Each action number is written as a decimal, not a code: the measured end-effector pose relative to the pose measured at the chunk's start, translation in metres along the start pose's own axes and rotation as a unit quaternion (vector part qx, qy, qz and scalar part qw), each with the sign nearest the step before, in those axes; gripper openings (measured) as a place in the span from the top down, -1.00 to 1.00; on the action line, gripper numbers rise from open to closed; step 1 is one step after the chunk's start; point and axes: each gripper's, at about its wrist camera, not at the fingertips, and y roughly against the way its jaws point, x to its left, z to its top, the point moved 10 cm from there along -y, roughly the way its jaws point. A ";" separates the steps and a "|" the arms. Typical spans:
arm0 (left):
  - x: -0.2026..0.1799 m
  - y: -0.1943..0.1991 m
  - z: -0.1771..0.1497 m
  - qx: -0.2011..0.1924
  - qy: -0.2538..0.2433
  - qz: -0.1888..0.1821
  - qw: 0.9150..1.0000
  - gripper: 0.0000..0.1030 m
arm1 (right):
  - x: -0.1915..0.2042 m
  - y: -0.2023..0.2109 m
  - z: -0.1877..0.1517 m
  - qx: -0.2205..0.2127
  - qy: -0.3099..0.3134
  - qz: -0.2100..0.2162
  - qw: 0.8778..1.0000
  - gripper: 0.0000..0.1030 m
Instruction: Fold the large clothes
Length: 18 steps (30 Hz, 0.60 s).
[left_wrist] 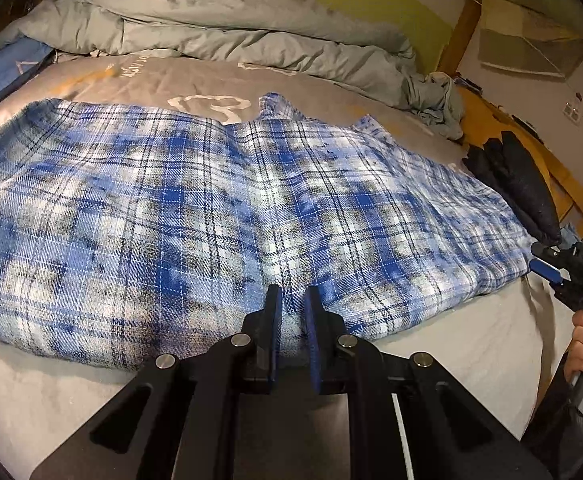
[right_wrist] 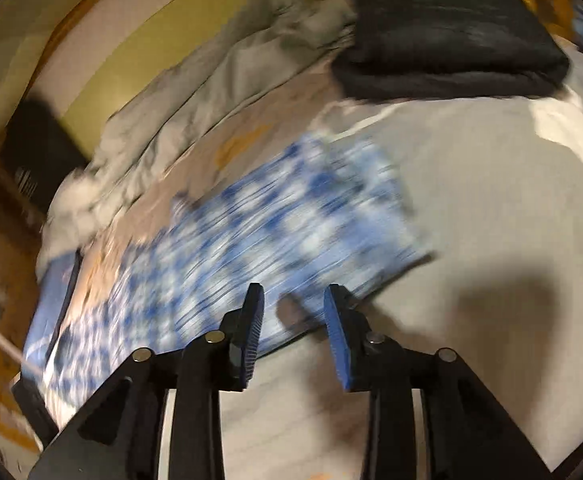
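We see the blue plaid garment (left_wrist: 227, 208) spread flat across the middle of the bed (left_wrist: 471, 352), reaching toward its near edge. Our left claw (left_wrist: 293, 300) sits over the garment's near hem, its pads a narrow gap apart with plaid cloth between them; whether they pinch it we cannot tell. Our right claw (right_wrist: 293, 300) hangs wide apart over the hem's right end, gripping nothing. A dark folded cloth (right_wrist: 451, 32) lies at the bed's right edge.

Bare bed sheet (right_wrist: 491, 208) at 3 o'clock gives passage; dark folded pile (right_wrist: 451, 36) at 1 o'clock, crumpled duvet (left_wrist: 219, 28) at 12 obstruct.
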 end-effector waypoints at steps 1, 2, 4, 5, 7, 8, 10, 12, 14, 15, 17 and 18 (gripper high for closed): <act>0.001 0.002 0.001 -0.008 0.010 -0.009 1.000 0.71 | -0.004 0.000 0.003 -0.004 -0.005 0.000 1.000 0.17; 0.002 0.002 0.001 -0.011 0.018 -0.016 1.000 0.71 | -0.007 -0.001 0.005 -0.006 -0.010 0.001 1.000 0.05; 0.005 0.004 0.002 -0.013 0.031 -0.027 0.999 0.71 | -0.013 -0.003 0.004 -0.010 -0.023 -0.012 1.000 -0.32; 0.005 0.004 0.003 -0.015 0.032 -0.027 0.999 0.71 | -0.022 -0.003 0.003 -0.014 -0.030 -0.045 0.998 -0.32; 0.005 0.005 0.004 -0.016 0.028 -0.023 0.999 0.71 | -0.034 0.004 0.003 -0.041 -0.045 -0.080 0.995 -0.33; 0.004 0.005 0.003 -0.017 0.023 -0.019 0.999 0.71 | -0.039 0.008 0.004 -0.046 -0.053 -0.082 0.994 -0.34; 0.000 0.006 0.004 -0.019 0.015 -0.019 1.000 0.71 | -0.044 0.004 0.007 -0.039 -0.066 -0.070 0.995 -0.34; -0.001 0.012 0.008 -0.032 0.014 -0.019 0.999 0.71 | -0.044 -0.009 0.012 -0.017 -0.079 -0.051 0.995 -0.32; -0.002 0.024 0.014 -0.053 0.015 -0.023 0.998 0.71 | -0.046 -0.015 0.020 -0.025 -0.096 -0.038 0.994 -0.09; -0.002 0.031 0.018 -0.061 0.013 -0.016 0.998 0.71 | -0.047 -0.016 0.022 -0.030 -0.099 -0.040 0.994 0.12; 0.001 0.043 0.026 -0.079 0.017 -0.010 0.997 0.71 | -0.047 -0.021 0.028 -0.039 -0.084 -0.064 0.994 0.49; 0.002 0.049 0.031 -0.087 0.021 -0.013 0.996 0.71 | -0.044 -0.024 0.029 -0.044 -0.067 -0.081 0.993 0.65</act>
